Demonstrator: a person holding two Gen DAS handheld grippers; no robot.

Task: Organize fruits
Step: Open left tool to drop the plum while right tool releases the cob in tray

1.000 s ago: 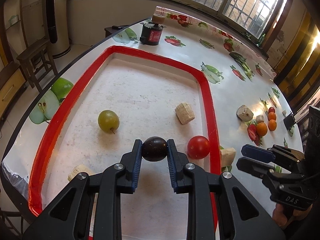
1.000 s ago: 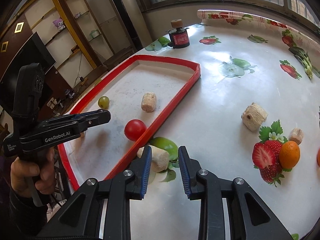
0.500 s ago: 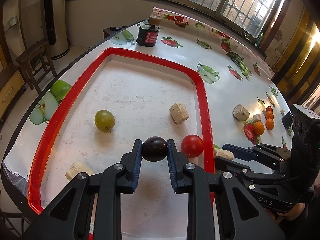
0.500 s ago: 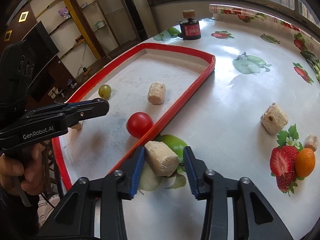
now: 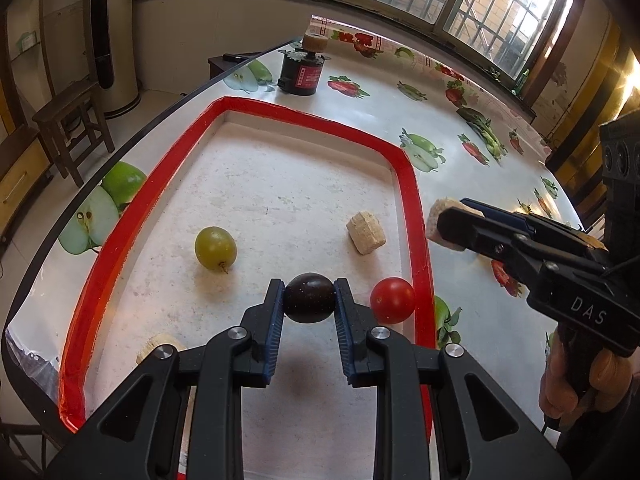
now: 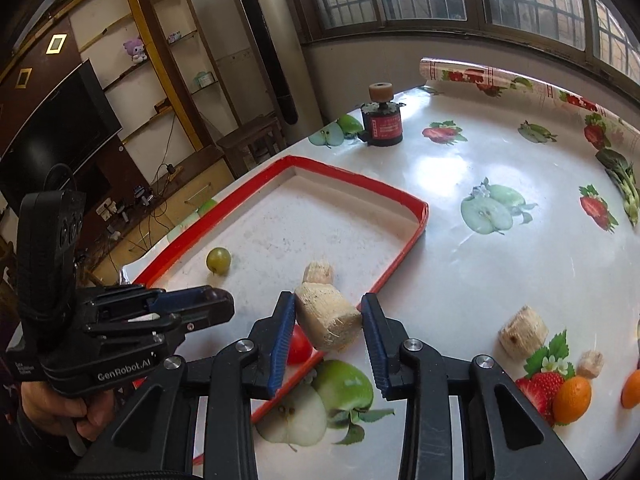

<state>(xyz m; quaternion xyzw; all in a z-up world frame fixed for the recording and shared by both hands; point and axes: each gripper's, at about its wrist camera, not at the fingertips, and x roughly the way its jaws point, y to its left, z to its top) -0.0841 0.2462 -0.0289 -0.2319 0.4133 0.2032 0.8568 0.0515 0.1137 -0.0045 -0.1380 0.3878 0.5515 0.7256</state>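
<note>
1. Holding a pale fibrous chunk [image 6: 326, 322] clear of the table, the right gripper [image 6: 328, 332] hangs over the tray's near right corner, its two blue pads closed against the piece's flanks.
2. The chunk sits skewed in that grip: its long axis runs from upper left to lower right between the pads, one blunt end toward the camera, so it is pinched across its width.
3. The red-rimmed tray [image 5: 412, 216] lies just ahead and to the left of the right gripper; a short move that way would likely carry the chunk over the rim.
4. Inside the tray, the left gripper [image 5: 309, 300] is clamped on a dark round plum [image 5: 309, 298], which looks glossy, faintly speckled, and held across its middle.
5. That hand is the nearer one to the tray floor, low over its near end, with a red tomato [image 5: 392, 300] just to its right by the rim.
6. A green grape [image 5: 215, 247] with a short stem and another pale chunk [image 5: 366, 233] lie farther in, well apart from each other.
7. The held chunk looks dry, rough and light, probably easy to crush or slip.
</note>
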